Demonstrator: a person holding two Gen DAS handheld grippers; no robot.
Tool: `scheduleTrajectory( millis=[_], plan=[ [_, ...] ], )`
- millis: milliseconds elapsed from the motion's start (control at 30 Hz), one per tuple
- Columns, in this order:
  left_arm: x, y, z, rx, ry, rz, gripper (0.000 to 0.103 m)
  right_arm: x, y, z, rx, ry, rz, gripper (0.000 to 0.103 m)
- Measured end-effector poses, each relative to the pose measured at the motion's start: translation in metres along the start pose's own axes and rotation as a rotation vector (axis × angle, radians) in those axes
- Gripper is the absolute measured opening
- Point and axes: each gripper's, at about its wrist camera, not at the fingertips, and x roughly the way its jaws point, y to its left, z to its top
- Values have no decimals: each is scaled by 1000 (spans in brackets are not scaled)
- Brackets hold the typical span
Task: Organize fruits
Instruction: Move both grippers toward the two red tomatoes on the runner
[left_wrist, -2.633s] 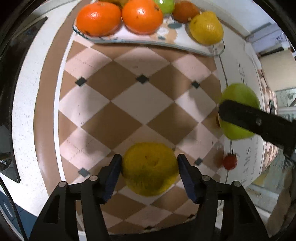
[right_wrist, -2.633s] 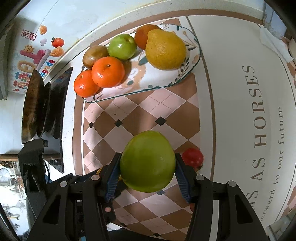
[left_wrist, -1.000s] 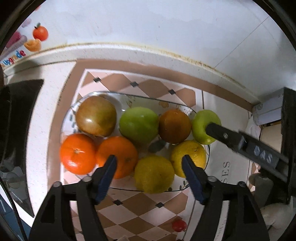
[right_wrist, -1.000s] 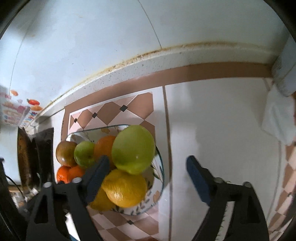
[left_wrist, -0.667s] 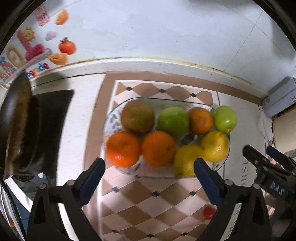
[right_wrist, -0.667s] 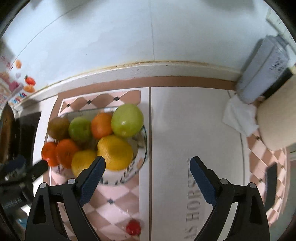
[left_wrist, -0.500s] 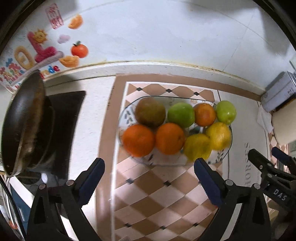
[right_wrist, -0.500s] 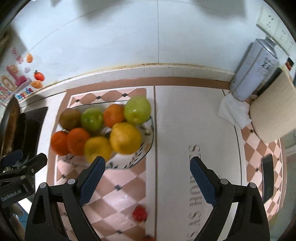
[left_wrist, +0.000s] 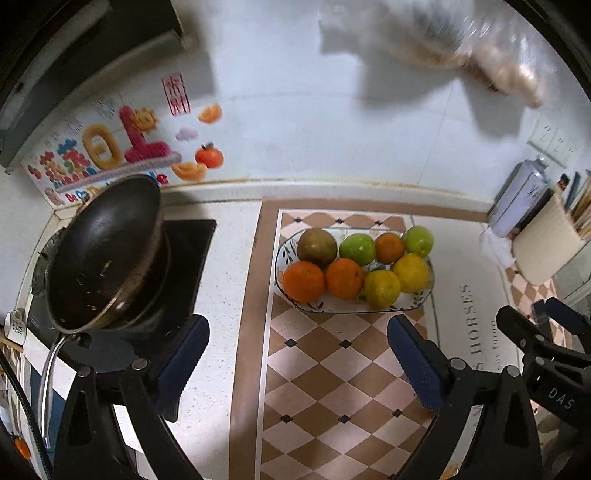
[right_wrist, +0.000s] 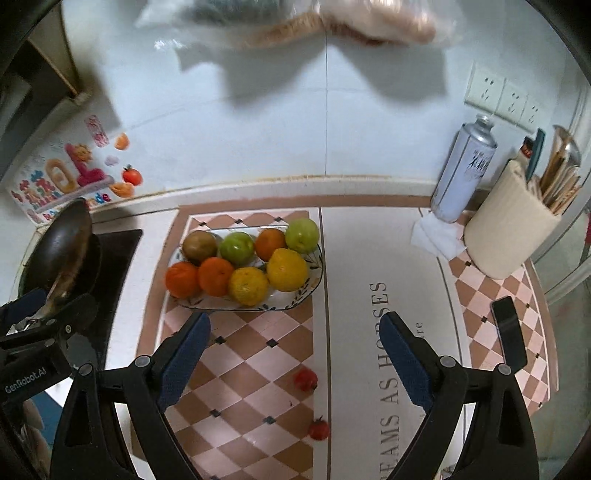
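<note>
Fruit: 8 pieces are held on the plate (right_wrist: 295, 301), ahead of both grippers.
Strays: 2 small red fruits (right_wrist: 306, 379) are left on the table (right_wrist: 354, 258), between the spread fingers of the right gripper (right_wrist: 293, 354), which is judged nearer.
Left gripper (left_wrist: 297, 360): spread, nothing held.
Surface: checkered mat (right_wrist: 236, 369).
Room: wok (left_wrist: 103, 251) at left, tiled wall behind.

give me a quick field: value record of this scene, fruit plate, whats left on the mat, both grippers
plate: oval patterned dish on the checkered mat, holding eight fruits in two rows
back row: brownish fruit, green apple, orange, green apple
front row: two oranges, two yellow citrus
off the plate: two small red tomatoes on the mat, nearer the grippers
left gripper: open, empty
right gripper: open, empty
nearby: wok on the stove, spray can, utensil holder, phone
</note>
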Motion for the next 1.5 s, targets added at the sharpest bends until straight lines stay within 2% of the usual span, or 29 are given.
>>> scheduleTrajectory(
  millis=[467,667,800,833,933,1133,1200,1267,1400,1433,1467,1500],
  plan=[
    [-86,7,-36,26,-119,-41,99,-103,9,-37,12,-138,9,95],
    [-102,10,-46,32,-144,-57,99,-121,14,-47,41,-153,2,95],
    [-101,13,-50,32,-136,-71,99,-117,7,-52,93,-145,31,96],
    [-100,14,-51,31,-138,-69,99,-111,2,-53,110,-129,39,99],
    [-86,13,-50,18,-108,-60,101,-76,-18,-57,159,-41,58,99],
    [-28,-5,-53,58,-9,47,102,54,-60,-95,216,248,54,98],
    [0,-17,-55,84,54,77,102,97,-69,-117,225,341,66,94],
    [24,-26,-60,100,116,84,102,123,-73,-132,222,387,73,80],
    [69,-51,-69,148,232,84,102,155,-73,-151,197,444,104,66],
    [75,-56,-69,161,245,87,102,160,-73,-153,190,446,118,59],
    [82,-63,-70,172,261,84,102,165,-71,-155,172,450,136,45],
    [89,-69,-70,177,281,76,102,168,-69,-156,150,459,134,37]
  ],
)
